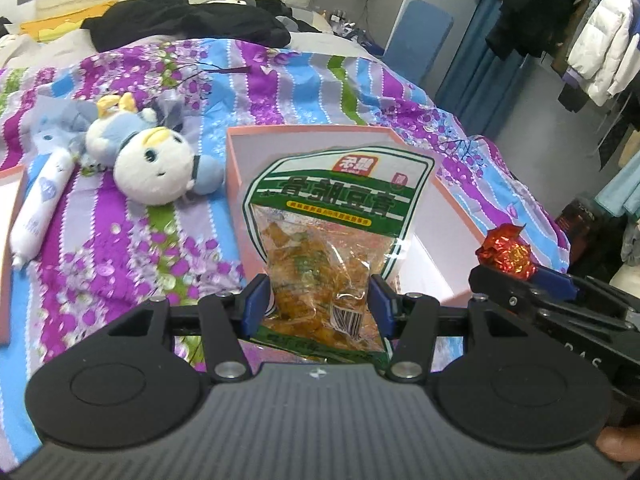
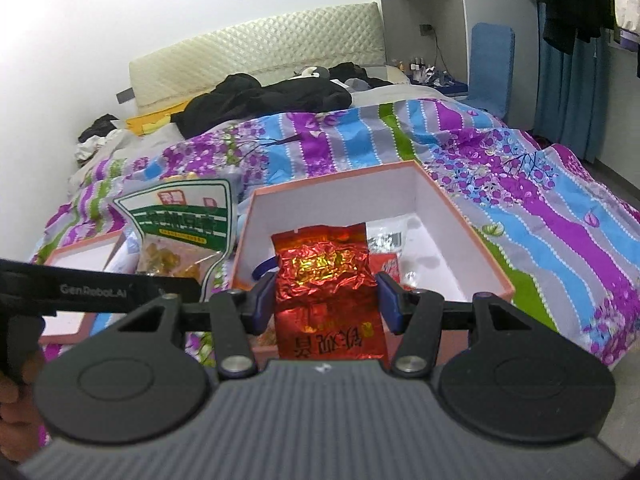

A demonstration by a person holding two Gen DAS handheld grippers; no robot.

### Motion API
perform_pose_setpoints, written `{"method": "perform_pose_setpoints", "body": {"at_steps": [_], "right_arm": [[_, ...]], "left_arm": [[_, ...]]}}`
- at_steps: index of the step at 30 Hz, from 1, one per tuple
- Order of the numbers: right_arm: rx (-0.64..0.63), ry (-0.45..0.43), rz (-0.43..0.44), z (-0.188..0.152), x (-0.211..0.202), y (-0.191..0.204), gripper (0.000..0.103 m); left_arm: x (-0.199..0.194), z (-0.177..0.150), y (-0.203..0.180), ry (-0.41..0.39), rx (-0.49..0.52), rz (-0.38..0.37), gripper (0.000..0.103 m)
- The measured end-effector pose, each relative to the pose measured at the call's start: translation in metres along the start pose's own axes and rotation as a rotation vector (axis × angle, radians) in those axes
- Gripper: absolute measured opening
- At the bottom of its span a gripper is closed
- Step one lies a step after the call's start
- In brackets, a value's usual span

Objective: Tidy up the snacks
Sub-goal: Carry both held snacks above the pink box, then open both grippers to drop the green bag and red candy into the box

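Bedding in purple, blue and green floral stripes [image 1: 132, 248] covers a bed with a quilted cream headboard [image 2: 256, 56], dark clothes [image 2: 264, 100] heaped near the pillows and coats hanging at the 2 o'clock edge of the left wrist view. On the cover sits an open pink box [image 2: 472, 240] with white inner walls; in the right wrist view a silvery wrapper and a small red packet lie on its floor. The left gripper [image 1: 318, 300] has its blue pads pressed against the lower sides of a clear snack bag [image 1: 332, 220] with a green and white label, holding it upright in front of the box, the jaws about half spread around its width. The right gripper [image 2: 326, 300] likewise clamps a crinkled red foil packet [image 2: 328, 280], its gold-printed end toward the camera, raised over the near wall of the box. From the left wrist view that red foil shows at 3 o'clock, just beside the box's right wall. A white and blue plush doll [image 1: 148, 160] lies at 10 o'clock from the snack bag, with a white sausage-shaped pack [image 1: 40, 208] farther left at 9 o'clock. A second pink lid or tray [image 2: 76, 292] rests at 8 o'clock in the right wrist view.
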State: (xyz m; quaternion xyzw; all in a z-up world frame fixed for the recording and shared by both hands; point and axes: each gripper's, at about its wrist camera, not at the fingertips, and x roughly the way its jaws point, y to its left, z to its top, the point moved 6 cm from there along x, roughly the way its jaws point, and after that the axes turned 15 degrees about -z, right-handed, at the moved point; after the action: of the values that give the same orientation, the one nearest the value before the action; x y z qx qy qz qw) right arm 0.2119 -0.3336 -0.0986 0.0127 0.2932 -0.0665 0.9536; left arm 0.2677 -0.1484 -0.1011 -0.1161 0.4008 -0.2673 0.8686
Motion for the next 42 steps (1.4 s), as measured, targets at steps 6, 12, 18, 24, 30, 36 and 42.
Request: {"method": "perform_pose_setpoints", "body": {"at_steps": [6,12,18,24,30,36,42], "right_arm": [[-0.007,0.019,-0.004,0.016,0.047,0.001,0.056],[-0.003,0.060,-0.010,0.017,0.098,0.003,0.056],[0.007,0.114,-0.012,0.006,0.134,0.006,0.057],[0.023,0.139,-0.005,0.001,0.139,0.007,0.057],[0.037,0.124,-0.027,0.005,0.123,0.006,0.061],[0.048,0.062,-0.021,0.016,0.083,0.008,0.061],[0.051,-0.001,-0.004,0.026,0.034,0.012,0.061]], "left_arm": [[0.047,0.029,0.016,0.025,0.004,-0.003,0.059],[0.090,0.046,0.038,0.058,-0.007,-0.003,0.060],[0.117,0.051,0.054,0.093,0.001,-0.001,0.061],[0.125,0.049,0.065,0.124,-0.021,0.009,0.074],[0.099,0.052,0.053,0.086,0.004,-0.003,0.082],[0.051,0.055,0.037,0.029,0.032,-0.004,0.082],[0.000,0.050,0.021,-0.026,0.058,0.004,0.082]]}}
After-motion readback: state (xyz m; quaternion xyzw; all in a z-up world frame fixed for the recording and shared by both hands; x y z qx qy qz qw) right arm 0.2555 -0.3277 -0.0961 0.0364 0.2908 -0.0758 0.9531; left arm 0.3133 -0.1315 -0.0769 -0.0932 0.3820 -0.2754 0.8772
